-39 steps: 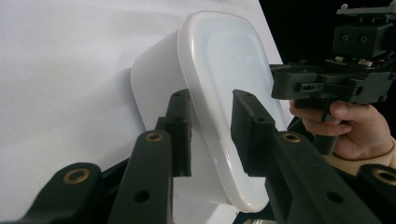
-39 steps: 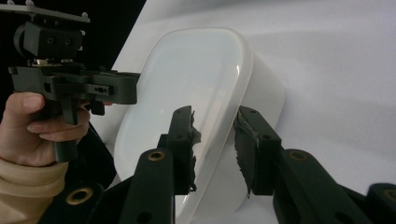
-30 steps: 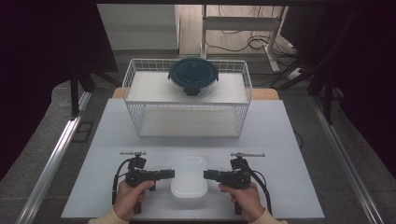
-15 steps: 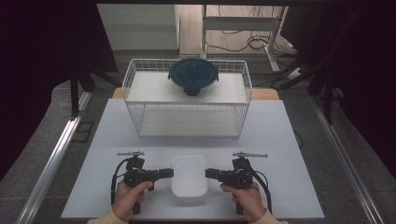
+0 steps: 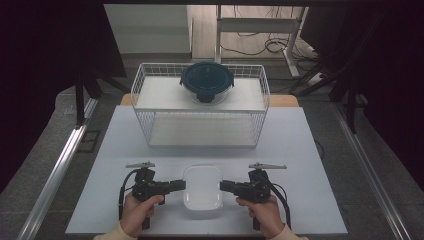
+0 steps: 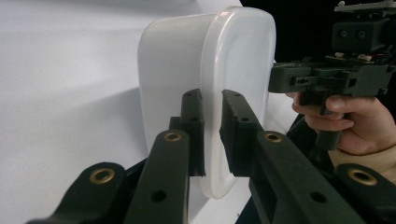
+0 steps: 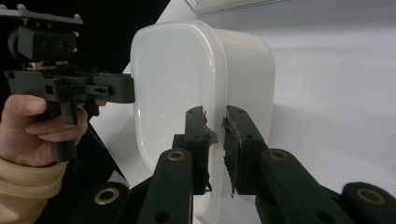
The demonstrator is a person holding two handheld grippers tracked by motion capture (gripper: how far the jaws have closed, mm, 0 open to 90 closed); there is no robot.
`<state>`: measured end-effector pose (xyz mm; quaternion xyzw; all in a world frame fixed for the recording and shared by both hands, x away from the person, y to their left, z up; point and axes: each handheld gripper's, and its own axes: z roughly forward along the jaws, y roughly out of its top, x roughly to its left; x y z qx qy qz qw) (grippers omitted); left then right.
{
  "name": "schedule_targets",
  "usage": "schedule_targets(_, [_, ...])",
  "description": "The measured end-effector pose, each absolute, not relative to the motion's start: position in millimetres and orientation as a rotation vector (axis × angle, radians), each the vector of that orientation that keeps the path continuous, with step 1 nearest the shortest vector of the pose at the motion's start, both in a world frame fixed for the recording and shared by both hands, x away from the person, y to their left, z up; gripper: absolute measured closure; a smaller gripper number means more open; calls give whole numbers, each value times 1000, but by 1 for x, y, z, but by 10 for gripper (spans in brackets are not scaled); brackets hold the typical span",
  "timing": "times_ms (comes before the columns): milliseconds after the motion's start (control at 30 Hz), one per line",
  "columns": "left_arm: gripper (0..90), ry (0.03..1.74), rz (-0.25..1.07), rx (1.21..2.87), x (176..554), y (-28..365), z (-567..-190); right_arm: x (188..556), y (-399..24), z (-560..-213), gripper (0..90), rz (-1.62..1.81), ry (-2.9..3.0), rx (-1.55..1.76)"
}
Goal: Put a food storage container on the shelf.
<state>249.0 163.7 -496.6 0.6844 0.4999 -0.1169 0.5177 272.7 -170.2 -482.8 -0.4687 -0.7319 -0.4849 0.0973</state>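
Observation:
A white rounded-rectangle container (image 5: 202, 186) lies on the white table near the front edge. My left gripper (image 5: 181, 185) reaches in from its left side and my right gripper (image 5: 223, 186) from its right side. In the left gripper view my left gripper (image 6: 212, 105) has one jaw on each side of the container's (image 6: 243, 60) rim. The right gripper view has my right gripper (image 7: 215, 119) pinching the opposite rim of the container (image 7: 173, 79). Both pairs of jaws have just been closing onto that rim. A hand holds each gripper.
A white wire basket (image 5: 145, 75) stands at the back of the table. A round glass bowl with a dark blue lid (image 5: 206, 81) sits on its upper shelf. Bare table (image 5: 310, 165) lies between basket and container. Dark curtains flank both sides.

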Motion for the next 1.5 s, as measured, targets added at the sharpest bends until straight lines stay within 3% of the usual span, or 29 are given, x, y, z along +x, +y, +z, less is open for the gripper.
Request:
schedule_targets(567, [802,1144,-197,1661,245,165,-479,271,-169,-472,795,-1522,-2226,-1311])
schedule_targets(1500, [802,965,-27,1679,263,165,-418,279,-170,-414,794,-1757,-2350,-1192])
